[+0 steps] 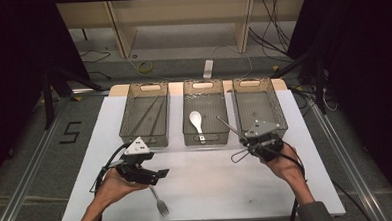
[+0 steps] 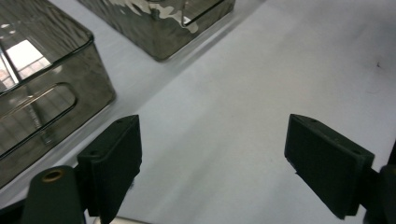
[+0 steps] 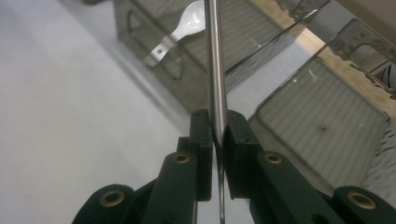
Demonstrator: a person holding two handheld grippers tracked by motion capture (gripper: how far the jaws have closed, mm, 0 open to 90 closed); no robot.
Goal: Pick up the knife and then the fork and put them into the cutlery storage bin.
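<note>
My left gripper [image 1: 161, 173] [image 2: 212, 154] stands open low over the white table, with only bare tabletop between its jaws. A metal fork [image 1: 159, 202] lies on the table just in front of it, near the front edge. My right gripper [image 1: 245, 141] [image 3: 216, 123] is shut on a thin metal rod [image 1: 230, 127] [image 3: 215, 70], which rises toward the bins and ends in a wire loop [image 1: 238, 156] on the near side. The rod is held in front of the gap between the middle and right bins. A white spoon [image 1: 196, 120] [image 3: 187, 23] lies in the middle bin [image 1: 205, 138].
Three clear bins stand in a row at the back of the white table [image 1: 212, 185]. The left bin [image 1: 127, 136] [image 2: 46, 93] holds thin dark sticks [image 1: 151, 112]. The right bin [image 1: 261, 107] has a bare ribbed floor. Cables lie on the floor beyond the table.
</note>
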